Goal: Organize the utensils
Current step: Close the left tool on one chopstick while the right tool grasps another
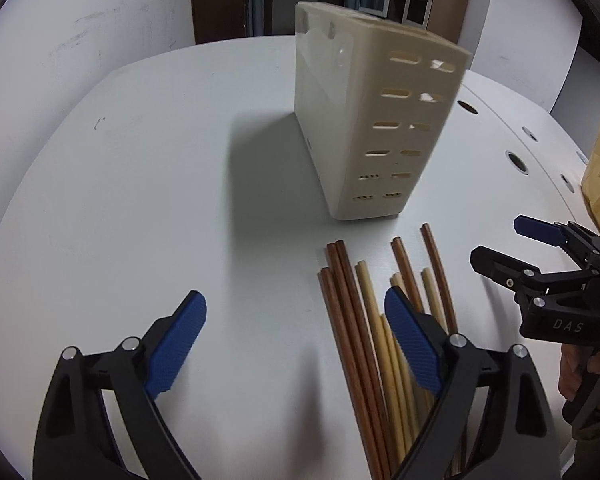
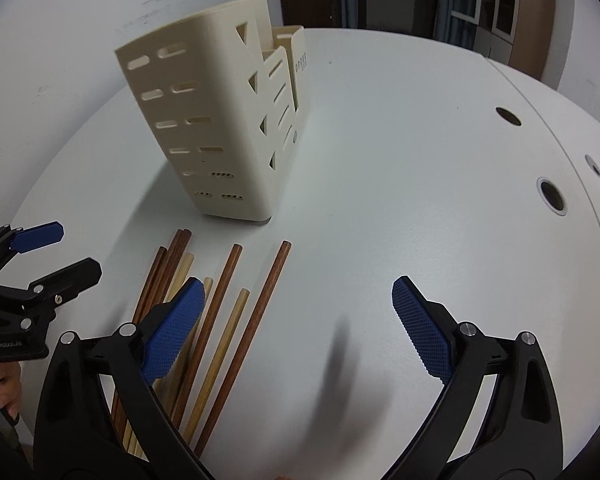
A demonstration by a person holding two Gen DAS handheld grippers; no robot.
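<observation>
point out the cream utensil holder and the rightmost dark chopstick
cream utensil holder (image 2: pixel 204 128), right wrist view, on its slotted side wall
rightmost dark chopstick (image 2: pixel 260 312), right wrist view, mid-shaft

Left gripper (image 1: pixel 296 344) jaws wide, nothing between. Chopsticks (image 1: pixel 364 320), brown and pale, lying loose on white table (image 1: pixel 140 200) at five o'clock. Cream slotted holder (image 1: pixel 364 120) upright at twelve. Right gripper (image 1: pixel 496 244) at three, spread.

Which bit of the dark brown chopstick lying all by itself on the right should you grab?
Probably its far half, near the tip, coming straight down from above. That dark brown chopstick lies flat on the white table with bare space on both sides there, so the two pads can straddle its thin width. Nearer the camera it crowds the other chopsticks.
</observation>
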